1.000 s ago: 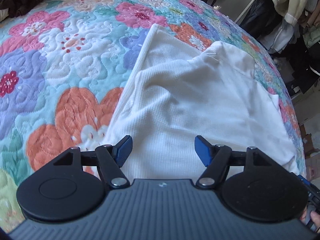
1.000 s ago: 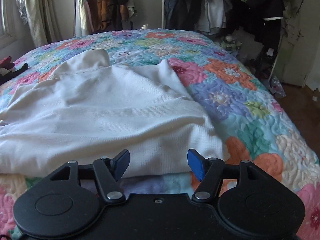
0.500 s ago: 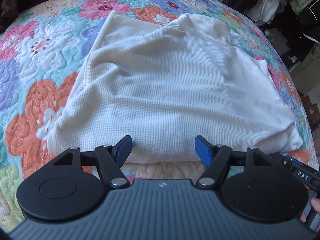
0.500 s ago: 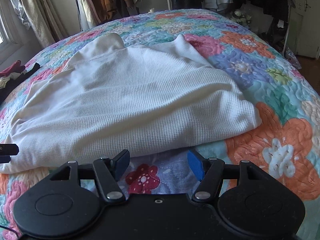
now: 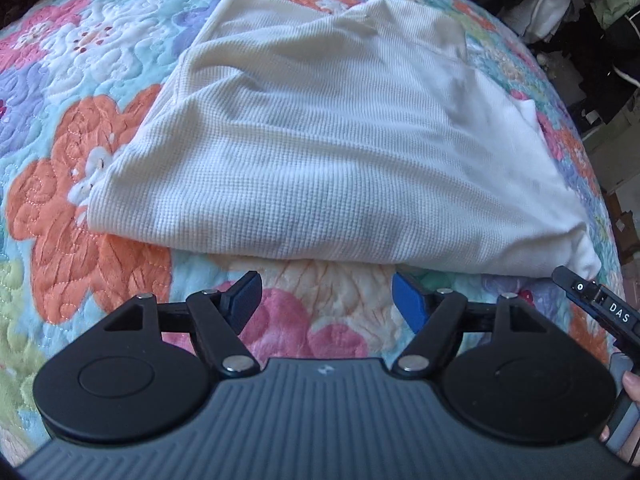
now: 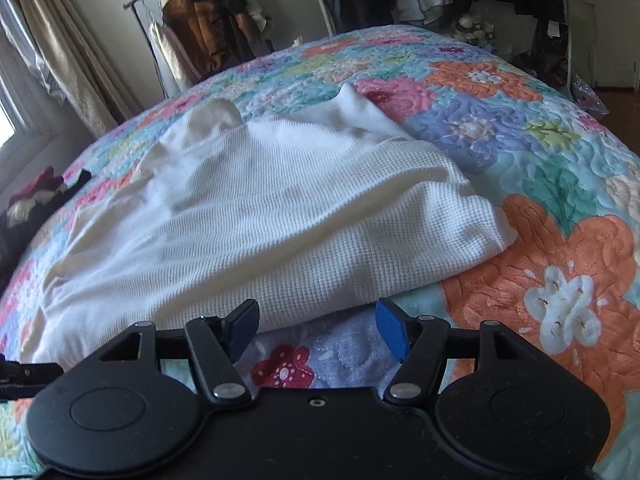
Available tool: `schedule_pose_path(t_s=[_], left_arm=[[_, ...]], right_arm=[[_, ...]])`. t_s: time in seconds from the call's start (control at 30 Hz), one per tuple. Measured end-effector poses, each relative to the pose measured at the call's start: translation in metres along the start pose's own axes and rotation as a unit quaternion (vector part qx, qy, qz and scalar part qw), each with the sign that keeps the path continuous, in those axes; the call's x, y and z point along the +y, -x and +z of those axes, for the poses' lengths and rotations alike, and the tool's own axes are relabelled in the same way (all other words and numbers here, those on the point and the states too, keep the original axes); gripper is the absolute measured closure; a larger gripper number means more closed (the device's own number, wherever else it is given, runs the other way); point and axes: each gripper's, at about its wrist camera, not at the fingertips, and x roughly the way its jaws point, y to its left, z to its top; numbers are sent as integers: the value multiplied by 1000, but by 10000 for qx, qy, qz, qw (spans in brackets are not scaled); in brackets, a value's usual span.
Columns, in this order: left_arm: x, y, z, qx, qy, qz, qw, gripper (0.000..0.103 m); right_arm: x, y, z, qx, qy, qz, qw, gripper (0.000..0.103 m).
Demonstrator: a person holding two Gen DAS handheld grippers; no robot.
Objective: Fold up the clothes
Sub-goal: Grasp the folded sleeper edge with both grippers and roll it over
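Note:
A white waffle-knit garment (image 5: pixel 328 148) lies folded over on the floral quilt (image 5: pixel 80 208), its doubled edge nearest me. It also shows in the right wrist view (image 6: pixel 260 220). My left gripper (image 5: pixel 326 300) is open and empty, a short way back from the garment's near edge. My right gripper (image 6: pixel 316 326) is open and empty, just in front of the same near edge. The tip of the right gripper (image 5: pixel 596 304) shows at the right of the left wrist view, near the garment's right corner.
The quilt (image 6: pixel 560 240) covers a bed. Dark clothes (image 6: pixel 36 204) lie at its far left side. A clothes rack with hanging garments (image 6: pixel 200 24) and curtains (image 6: pixel 52 52) stand behind the bed. More hanging clothes (image 5: pixel 580 8) are beyond the bed's right edge.
Both grippers have pulled back from the garment toward me, so bare quilt now shows between the fingers and the folded edge. The garment lies still.

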Motion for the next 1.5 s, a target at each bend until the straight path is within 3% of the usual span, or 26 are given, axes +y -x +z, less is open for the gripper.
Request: schedule_pose_path(t_s=[0.17,0.23,0.33,0.43,0.5,0.63,0.67,0.7,0.77,0.8,0.87,0.9,0.93,0.97,1.0,1.03,1.13,1.2,1.33,1.5], left_arm=[[6,8,5,-413,122,-301,9986,24],[15,4,4,-255,468,-582,9969,23],[32,-9,-4,-4,1217,-1083,9866,23],[42,-16,-9,-25,1530,-1020,9829,23],[52,-19,-5,-241,1784,-834,9801,23],[79,-26,1,-687,2560,-914,9599,23],[84,-31,2,-727,2665,-987,9560,23],[89,-36,3,-774,2762,-1067,9520,22],[93,-47,4,-973,2841,-1364,9440,8],[93,-50,5,-1031,2822,-1494,9420,0],[87,-51,9,-1110,2779,-1409,9437,0],[82,-52,12,-1141,2665,-1299,9482,5],[78,-51,15,-1160,2550,-1053,9542,33],[75,-50,17,-1176,2432,-820,9593,52],[76,-48,17,-1180,2327,-718,9627,70],[78,-45,16,-1253,2334,-747,9614,78],[72,-32,14,-1432,2134,-536,9649,87],[66,-23,14,-1511,1980,-318,9680,87],[68,-9,12,-1613,1945,-211,9673,89],[70,-2,0,-1589,1887,-76,9691,89]], right_arm=[[-19,-3,-9,-120,-542,160,9983,28],[-29,-9,-10,-70,-868,334,9956,28],[-41,-20,-9,-23,-1342,532,9895,27],[-50,-30,-6,-97,-1625,751,9838,22],[-55,-39,-2,-202,-1776,817,9805,22],[-61,-55,4,-490,-2172,996,9698,22],[-58,-57,6,-514,-2099,980,9714,25],[-55,-60,7,-535,-2022,961,9731,34],[-51,-65,10,-550,-1887,947,9759,44],[-50,-67,11,-541,-1831,952,9770,44],[-55,-72,13,-606,-1842,989,9760,47],[-57,-73,15,-614,-1828,976,9764,54],[-58,-71,16,-622,-1790,979,9770,57],[-59,-69,17,-630,-1751,982,9776,65],[-57,-66,17,-687,-1648,984,9790,73],[-53,-60,18,-781,-1448,956,9817,75],[-40,-37,20,-1143,-823,900,9859,80],[-35,-24,23,-1281,-664,1009,9844,82],[-41,-2,34,-1234,-957,1378,9781,83],[-34,23,24,-1213,-569,1431,9806,85]])
